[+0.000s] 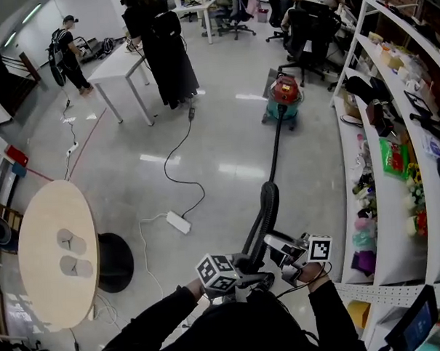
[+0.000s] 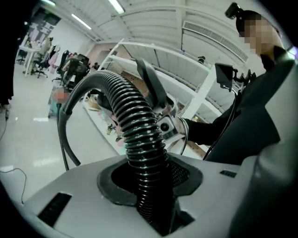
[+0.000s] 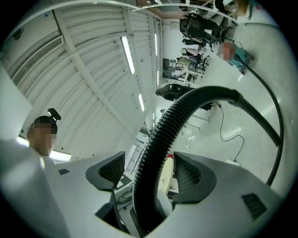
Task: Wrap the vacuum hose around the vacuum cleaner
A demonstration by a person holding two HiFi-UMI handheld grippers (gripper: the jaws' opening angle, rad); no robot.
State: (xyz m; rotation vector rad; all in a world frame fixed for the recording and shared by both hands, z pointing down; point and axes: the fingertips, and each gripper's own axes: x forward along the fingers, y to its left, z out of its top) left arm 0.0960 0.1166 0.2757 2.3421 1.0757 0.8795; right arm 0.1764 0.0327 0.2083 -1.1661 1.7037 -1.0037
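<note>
Now your left gripper [image 1: 252,266] sits at the bottom centre of the head view, clamped on the vacuum hose [image 1: 269,205]. In the left gripper view, the ribbed black hose [image 2: 139,135] rises straight out from between the dark pads, which press on it from both sides [image 2: 149,183].

Your right gripper [image 1: 272,243] is just to the right of it and slightly higher in the frame. Its jaws stand apart. In the right gripper view the hose [image 3: 163,135] runs up between the two pads [image 3: 149,174], with a gap showing on the left side, then arcs over toward the upper right.

From your grippers the hose loops upward in the head view and joins a thin dark tube that leads to the vacuum cleaner [image 1: 283,95]. That red-topped canister stands on the floor [image 1: 219,149] at upper centre, well apart from you. A white power strip [image 1: 178,222] lies on the floor to the left of the hose, and a round tabletop [image 1: 41,237] stands at the left edge.
</note>
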